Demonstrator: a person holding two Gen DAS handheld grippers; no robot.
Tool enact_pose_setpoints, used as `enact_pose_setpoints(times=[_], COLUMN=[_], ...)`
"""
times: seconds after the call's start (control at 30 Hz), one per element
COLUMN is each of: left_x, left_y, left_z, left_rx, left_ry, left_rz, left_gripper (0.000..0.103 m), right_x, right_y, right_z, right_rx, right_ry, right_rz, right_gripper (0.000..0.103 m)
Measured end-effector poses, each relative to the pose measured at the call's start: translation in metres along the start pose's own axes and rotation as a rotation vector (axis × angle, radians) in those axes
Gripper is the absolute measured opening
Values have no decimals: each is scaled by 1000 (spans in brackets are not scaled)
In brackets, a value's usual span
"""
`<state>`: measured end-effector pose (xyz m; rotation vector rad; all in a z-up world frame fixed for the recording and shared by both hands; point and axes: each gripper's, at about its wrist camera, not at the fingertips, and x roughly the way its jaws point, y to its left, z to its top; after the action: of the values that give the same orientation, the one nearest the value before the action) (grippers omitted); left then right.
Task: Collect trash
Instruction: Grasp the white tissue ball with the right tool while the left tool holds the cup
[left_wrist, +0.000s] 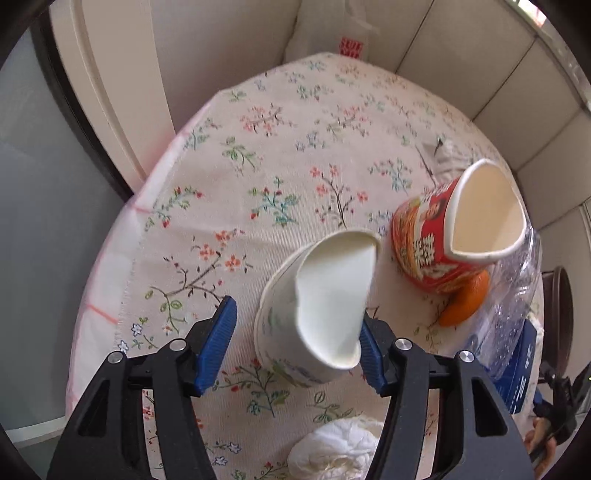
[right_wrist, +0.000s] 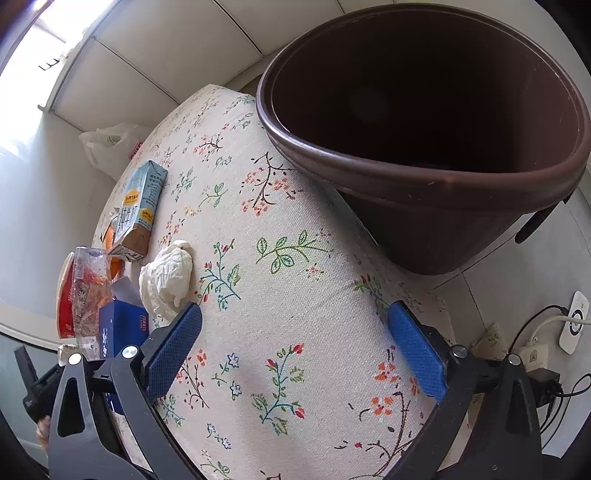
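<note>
Crowding white cup (left_wrist: 317, 306): red cup (left_wrist: 436, 236), bottle (left_wrist: 513, 295), tissue (left_wrist: 336, 446) nr.

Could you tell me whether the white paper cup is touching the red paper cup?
Apart: the left wrist view shows a strip of tablecloth between the white paper cup and the red paper cup.

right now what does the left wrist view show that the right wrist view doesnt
Only the left wrist view: the left gripper around a squashed white paper cup, with the cup against one pad and a gap at the other.

Only the right wrist view: the brown trash bin, a milk carton lying on the cloth, and the right gripper, open and empty.

Both: the floral tablecloth, the crumpled white tissue, the red cup, the crushed clear plastic bottle and the blue box.
</note>
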<state>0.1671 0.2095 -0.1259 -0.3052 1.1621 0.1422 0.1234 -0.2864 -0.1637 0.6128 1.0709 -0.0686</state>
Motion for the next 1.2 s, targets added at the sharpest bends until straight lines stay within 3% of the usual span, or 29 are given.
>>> enact_pose_setpoints(times=[0.03,0.2,0.37,0.43,0.53,0.63,0.77,0.87,1.03,1.1,1.2], left_x=[-1,-8,-47,-60,-74,-81,-86,-95,-108,-109,-105], left_y=[-1,-3,4,6,4,-1,3,14,24,28,30], left_z=[0,-1,-1,-2,-2,-4,-1,0,0,2,4], left_rx=[-1,-4,-34,-30,-12,10,4,-14,-17,-28,-52], left_ry=[-6,-51,-189,-237,-289,-315,-351,-372,-406,-411,-396], left_rz=[-7,-35,-98,-96,-106,-106,-119,-132,-150,-160,-186], left_gripper=[32,28,28,28,28,28,28,28,28,28,28], right_x=[-1,-16,-47,-49,-35,-9,20,37,44,52,62], right_y=[1,10,30,47,102,169,243,271,289,290,299], right_z=[0,-3,-10,-18,-49,-91,-136,-146,-160,-163,-173], right_rx=[-3,-49,-155,-217,-368,-522,-622,-622,-666,-670,-672], right_ry=[-3,-52,-172,-134,7,179,314,356,356,380,402], right_rz=[0,28,93,167,244,272,284,286,276,279,281], right_gripper=[97,97,96,96,96,96,89,87,85,73,64])
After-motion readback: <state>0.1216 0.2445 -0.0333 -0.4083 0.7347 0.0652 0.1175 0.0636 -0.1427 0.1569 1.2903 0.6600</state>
